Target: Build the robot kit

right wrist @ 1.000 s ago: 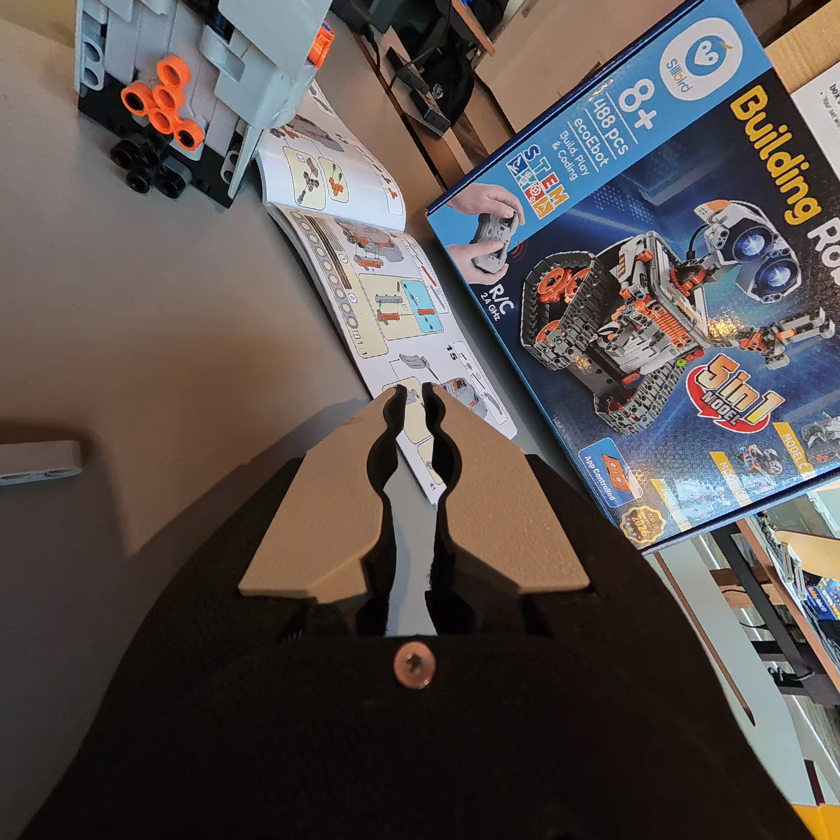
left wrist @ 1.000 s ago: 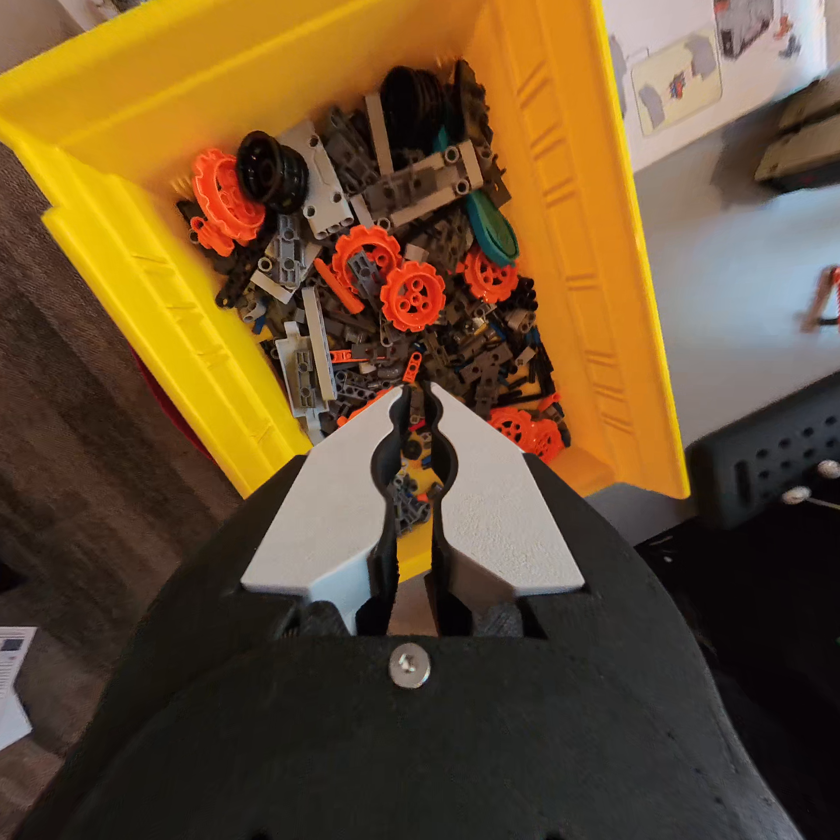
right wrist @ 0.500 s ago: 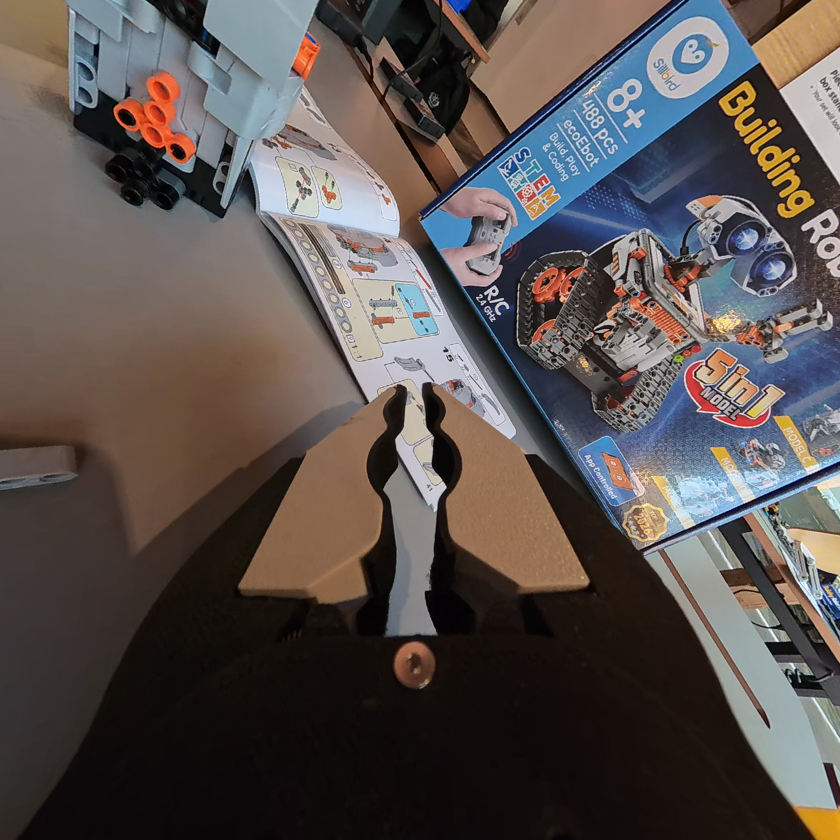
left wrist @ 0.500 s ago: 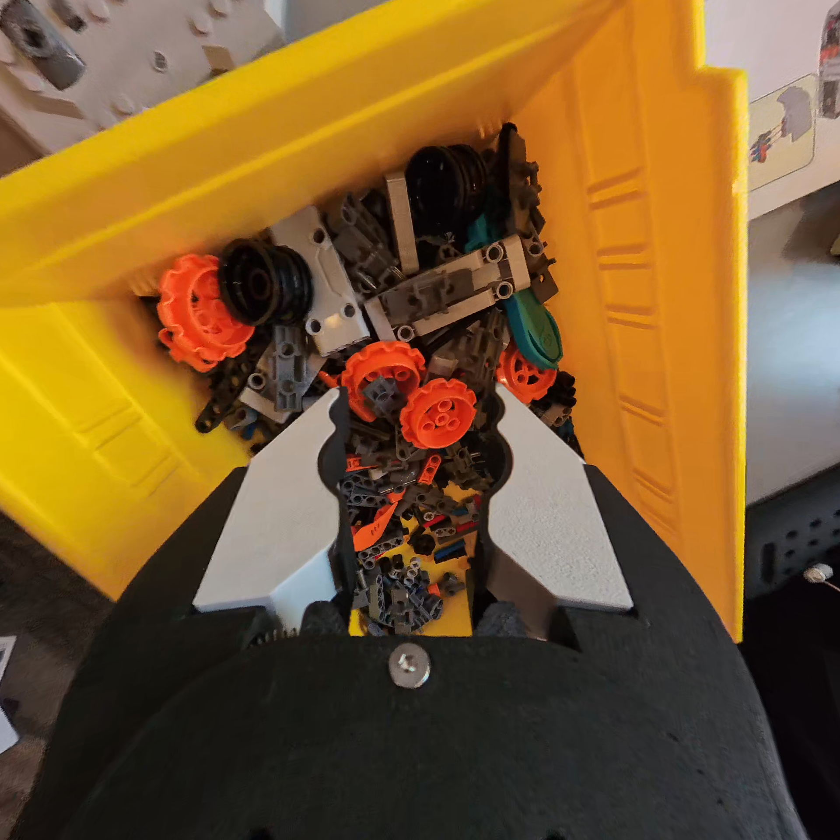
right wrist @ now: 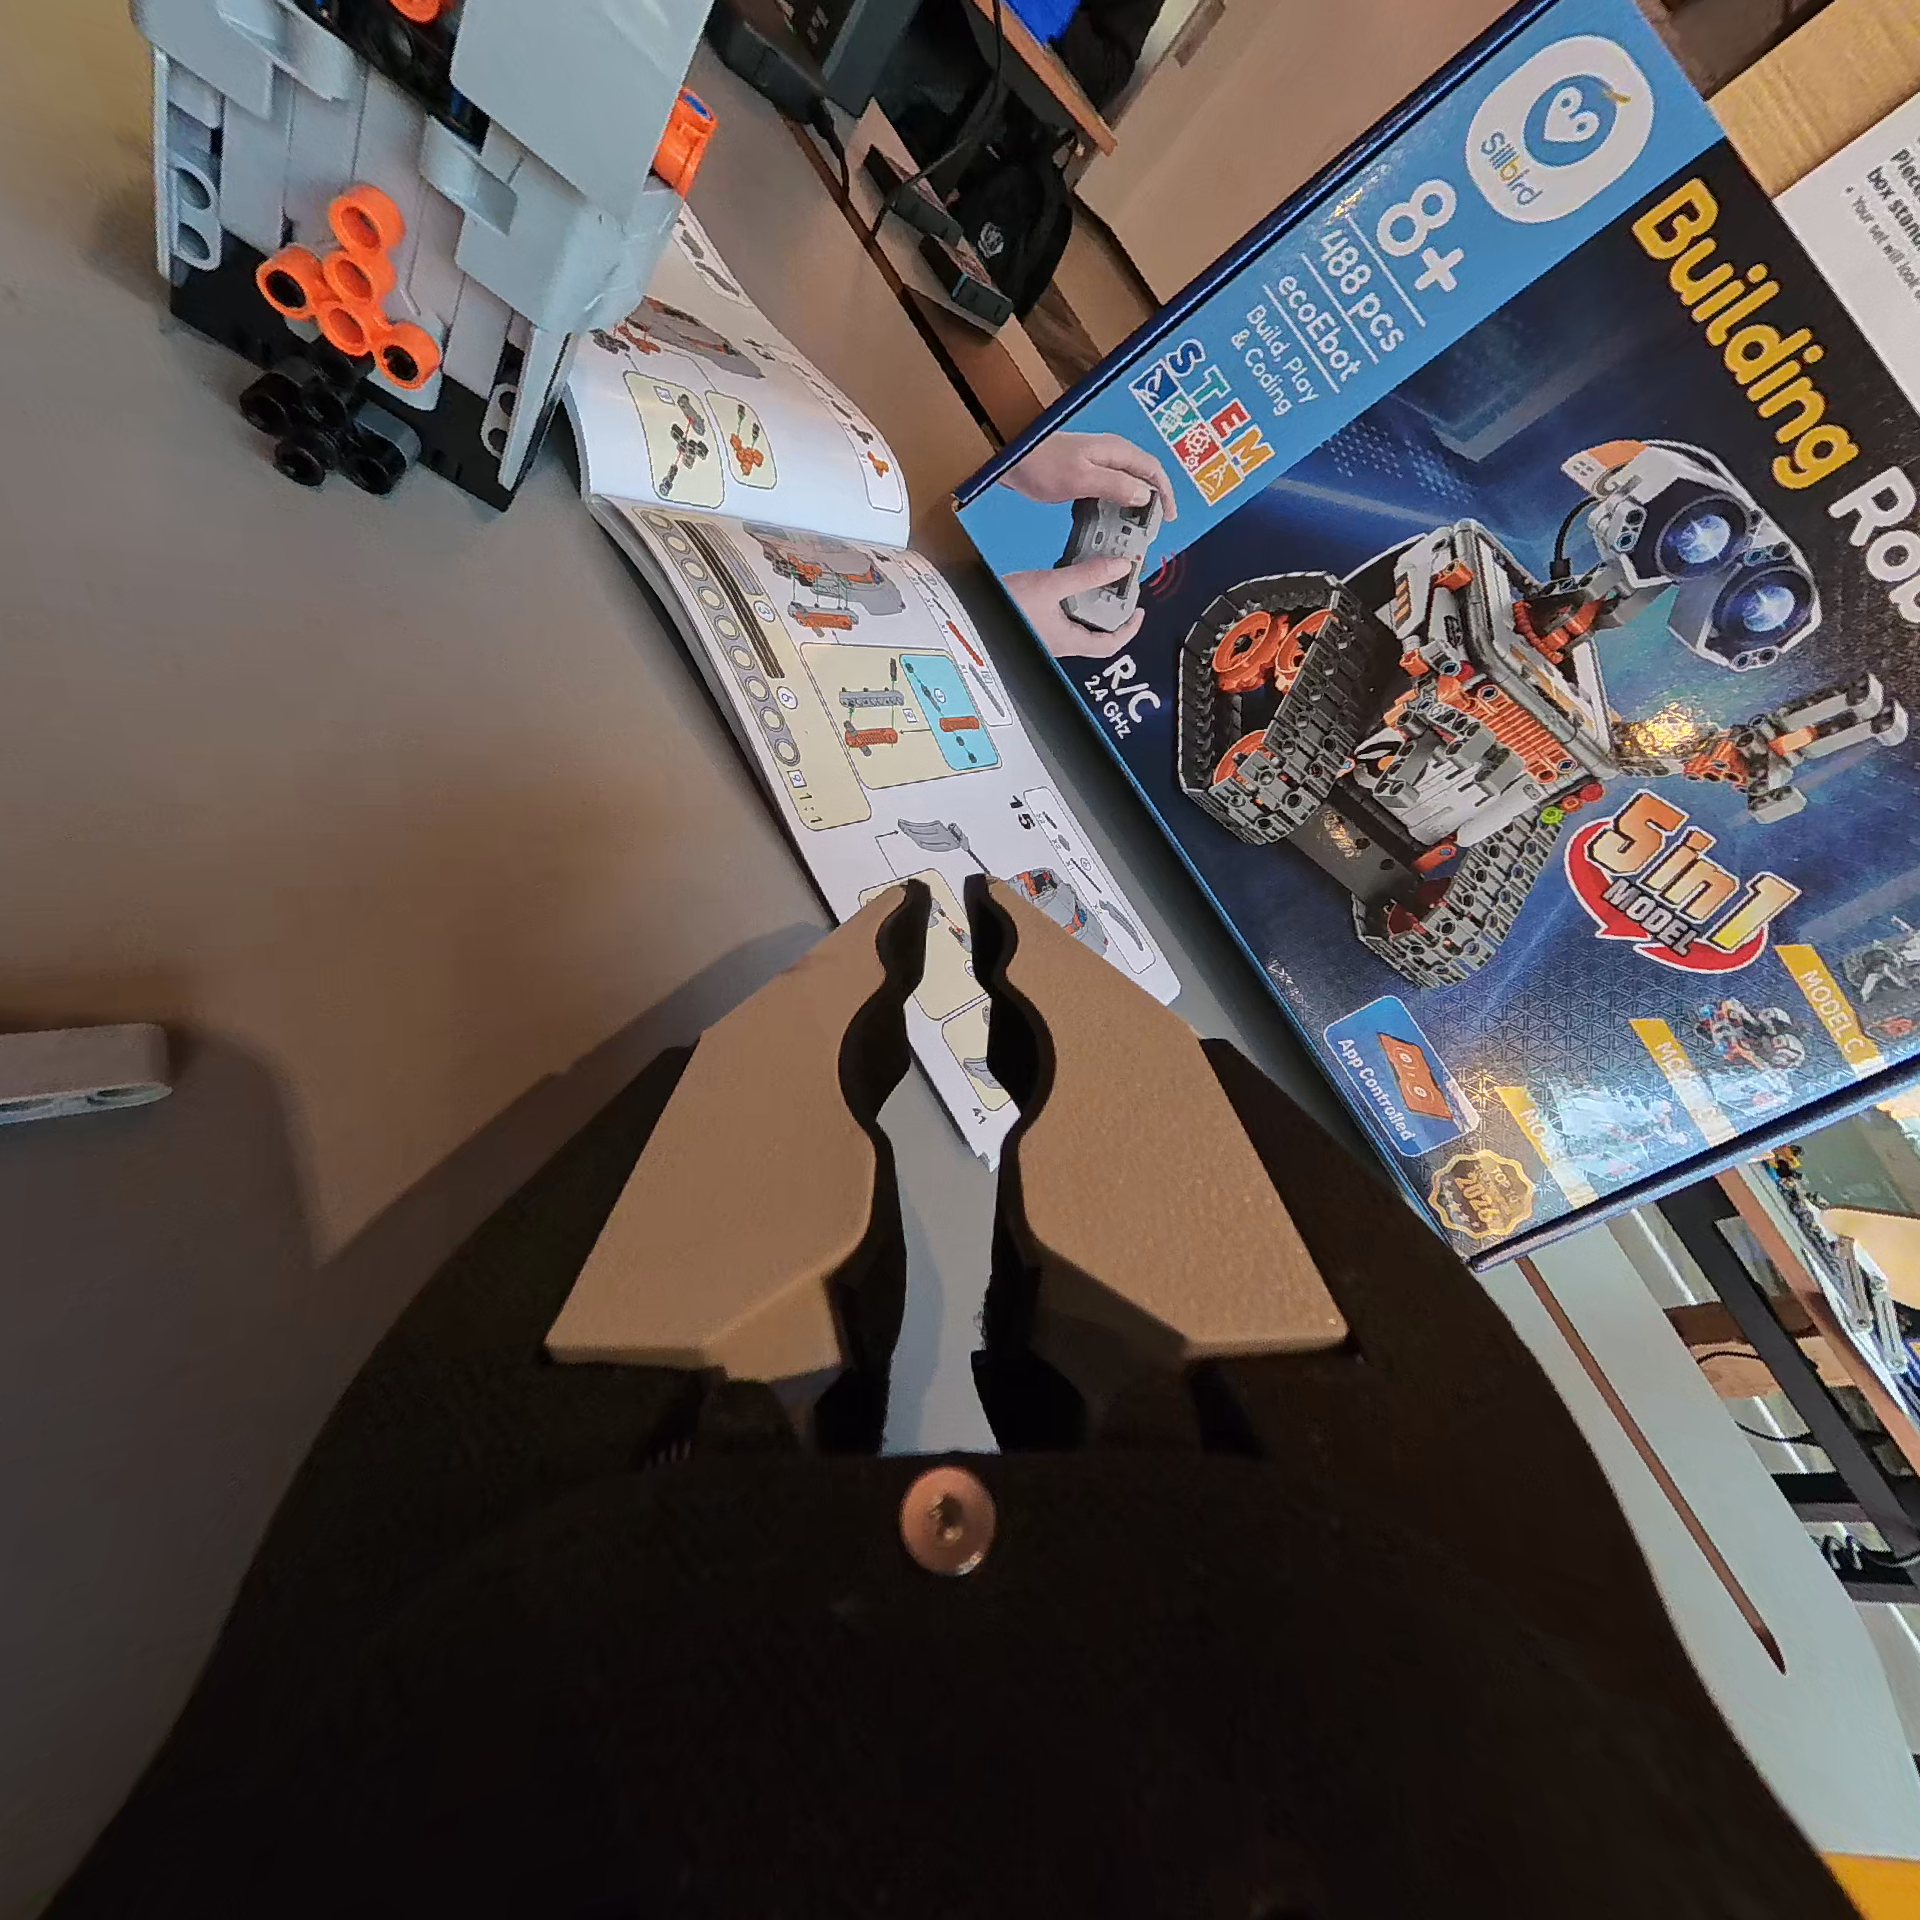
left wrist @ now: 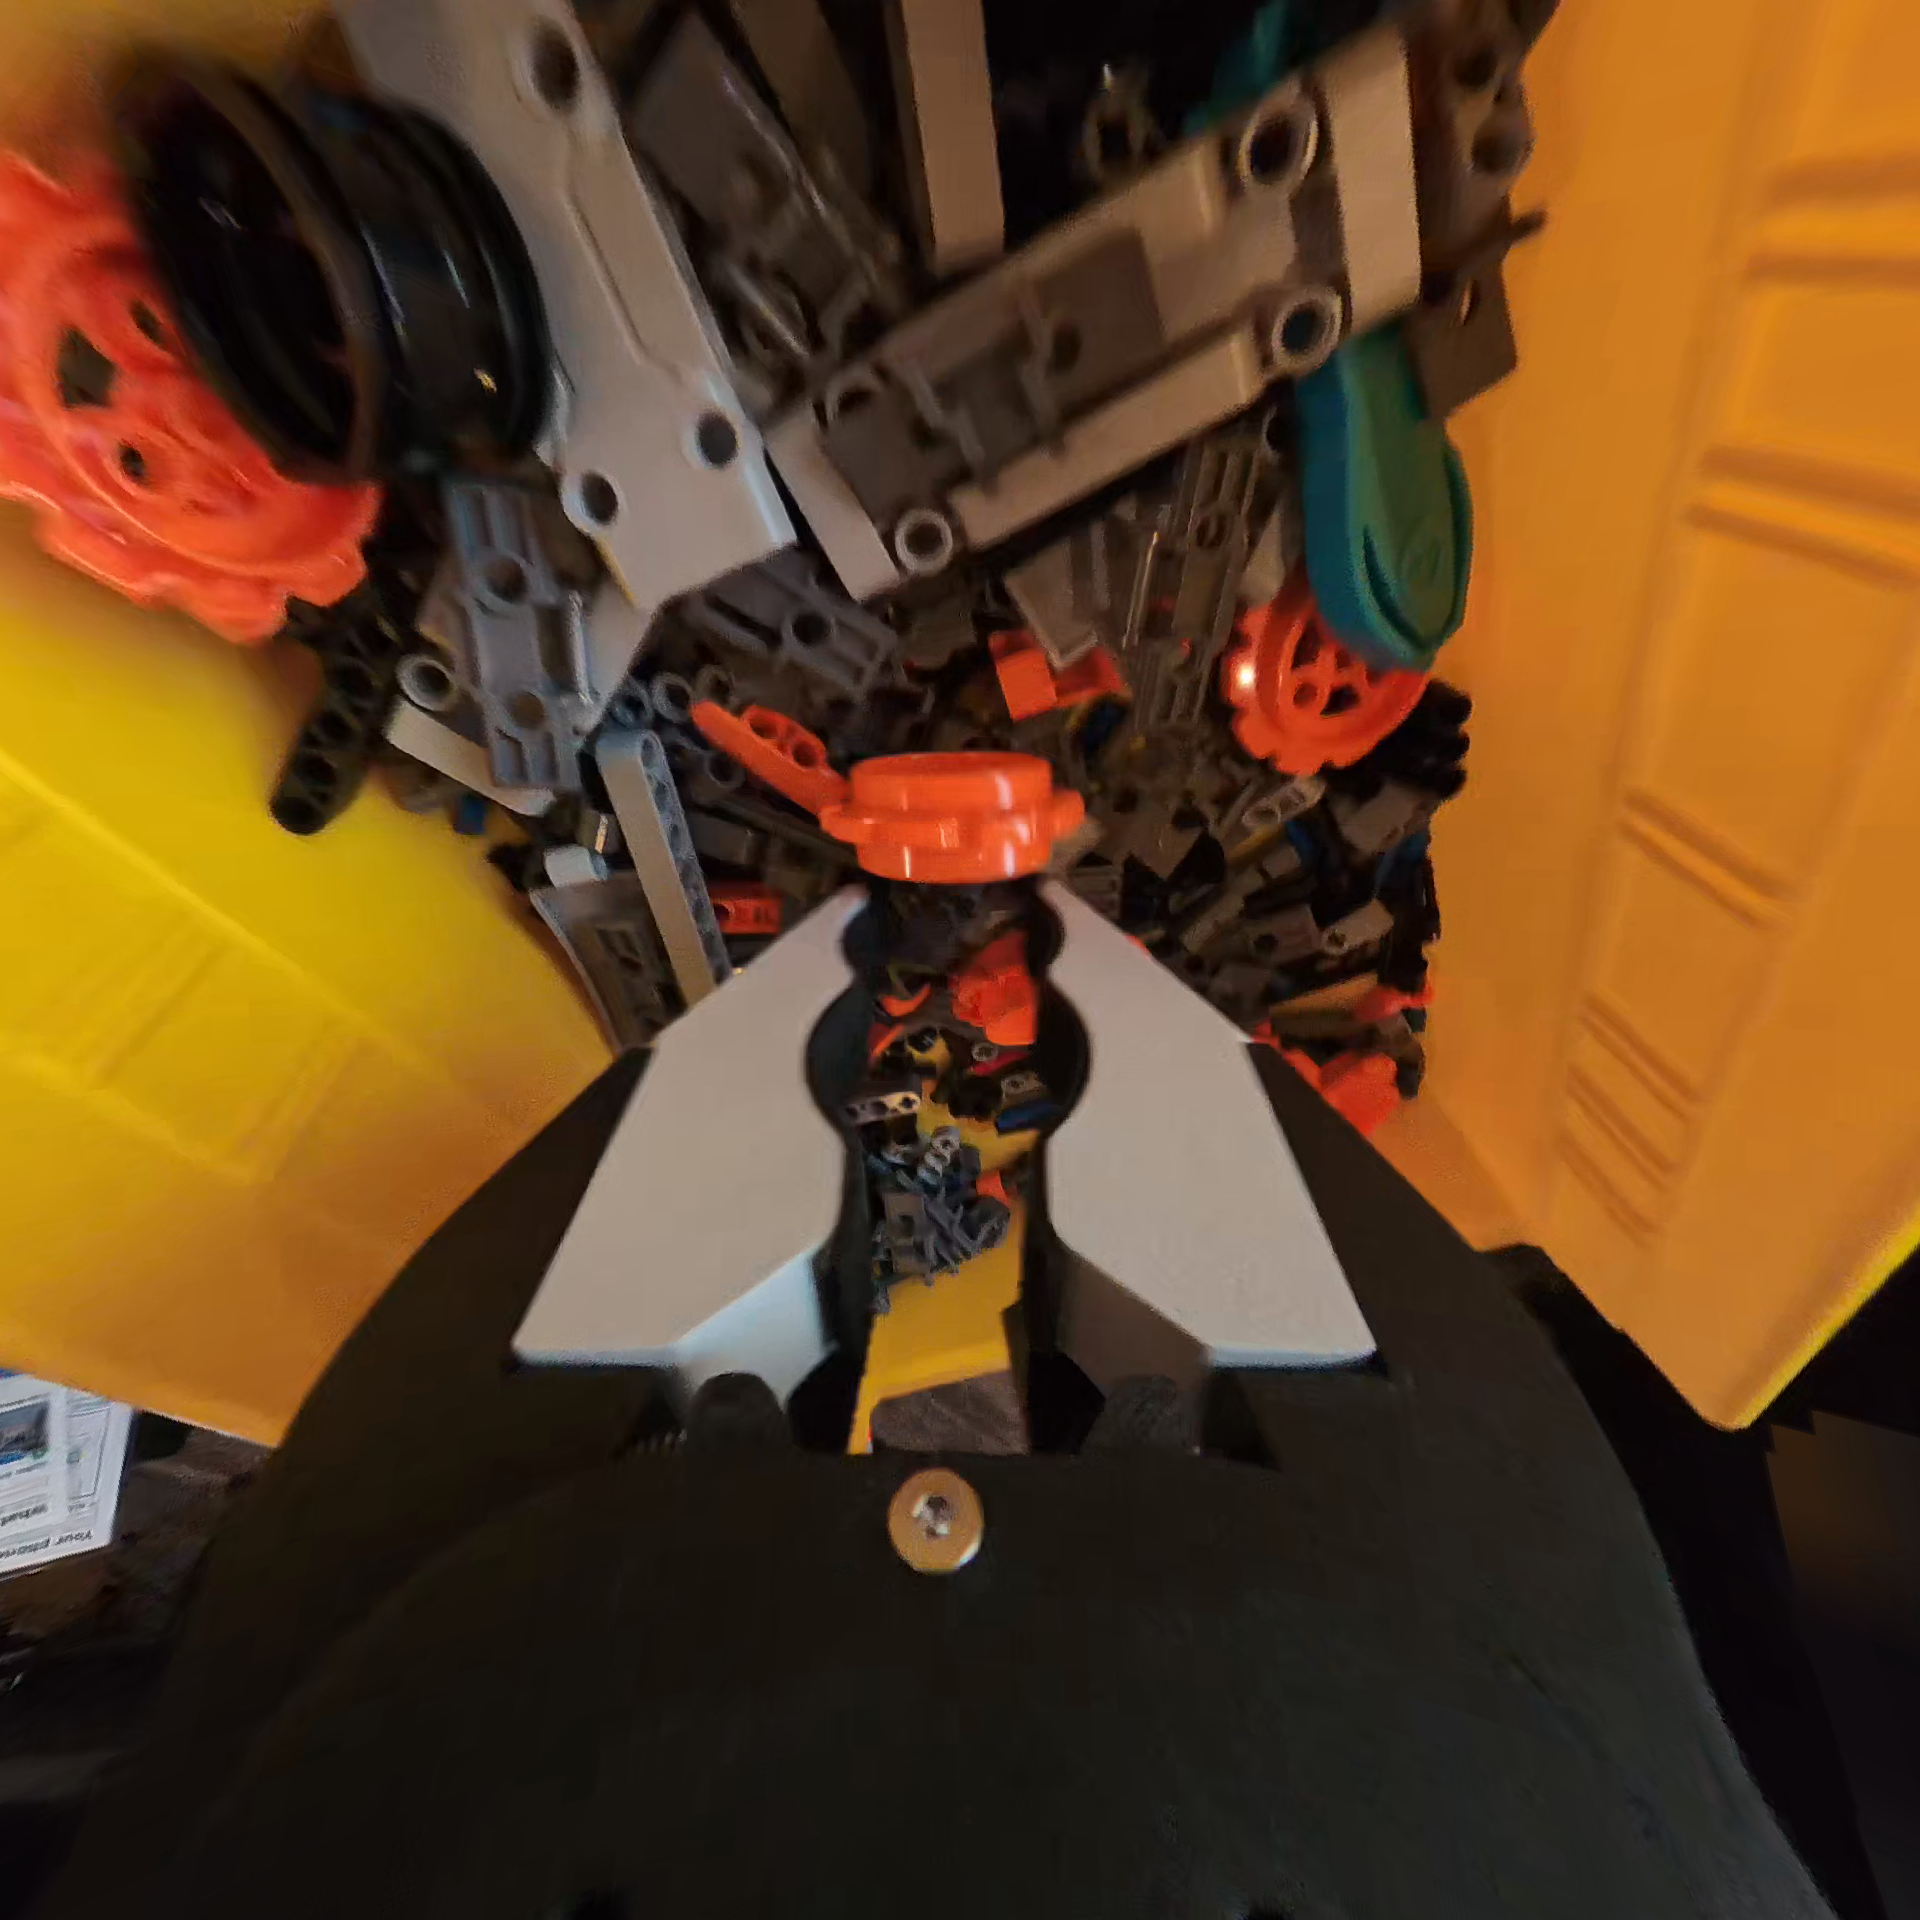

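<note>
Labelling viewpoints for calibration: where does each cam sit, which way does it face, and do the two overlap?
Left wrist view: on the left tool, looking down into the yellow bin of parts; its fingers grip an orange wheel.
Right wrist view: on the right tool, low over the grey table, facing the instruction booklet and toy box.
Shared: nothing recognisable.

Open instruction booklet (right wrist: 821, 665) lies between a blue box (right wrist: 1507, 644) and a grey brick model (right wrist: 416, 208).

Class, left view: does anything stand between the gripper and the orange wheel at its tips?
Nothing visible: the orange wheel sits at the tips of the left gripper, seemingly gripped, above the bin.
</note>
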A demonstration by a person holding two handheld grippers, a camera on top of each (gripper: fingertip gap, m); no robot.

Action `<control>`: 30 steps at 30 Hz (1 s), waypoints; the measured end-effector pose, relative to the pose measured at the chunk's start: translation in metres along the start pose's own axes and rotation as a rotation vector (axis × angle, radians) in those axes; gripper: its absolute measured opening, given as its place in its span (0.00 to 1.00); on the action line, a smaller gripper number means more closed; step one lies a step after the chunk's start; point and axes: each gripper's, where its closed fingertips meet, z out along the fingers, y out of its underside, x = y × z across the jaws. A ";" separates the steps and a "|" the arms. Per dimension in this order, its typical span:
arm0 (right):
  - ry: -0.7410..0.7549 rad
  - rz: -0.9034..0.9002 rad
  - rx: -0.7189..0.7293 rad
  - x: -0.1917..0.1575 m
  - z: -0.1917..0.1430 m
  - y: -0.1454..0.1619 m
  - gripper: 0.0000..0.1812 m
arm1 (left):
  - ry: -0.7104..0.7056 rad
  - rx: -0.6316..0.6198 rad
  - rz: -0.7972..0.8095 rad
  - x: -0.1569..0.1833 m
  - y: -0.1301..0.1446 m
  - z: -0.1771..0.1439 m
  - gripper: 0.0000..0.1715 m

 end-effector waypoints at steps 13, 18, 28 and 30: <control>-0.002 -0.005 -0.011 0.000 0.002 0.002 0.04 | 0.071 0.297 -0.020 -0.002 -0.040 -0.036 0.34; -0.006 -0.009 -0.013 -0.001 0.002 0.002 0.04 | -0.013 0.231 0.143 0.014 -0.062 -0.013 0.27; -0.011 -0.014 -0.018 -0.002 0.002 0.002 0.04 | 0.003 0.164 0.178 0.021 -0.054 -0.001 0.25; -0.011 -0.016 -0.019 -0.003 0.002 0.002 0.04 | -0.002 0.126 0.151 0.012 -0.041 -0.001 0.21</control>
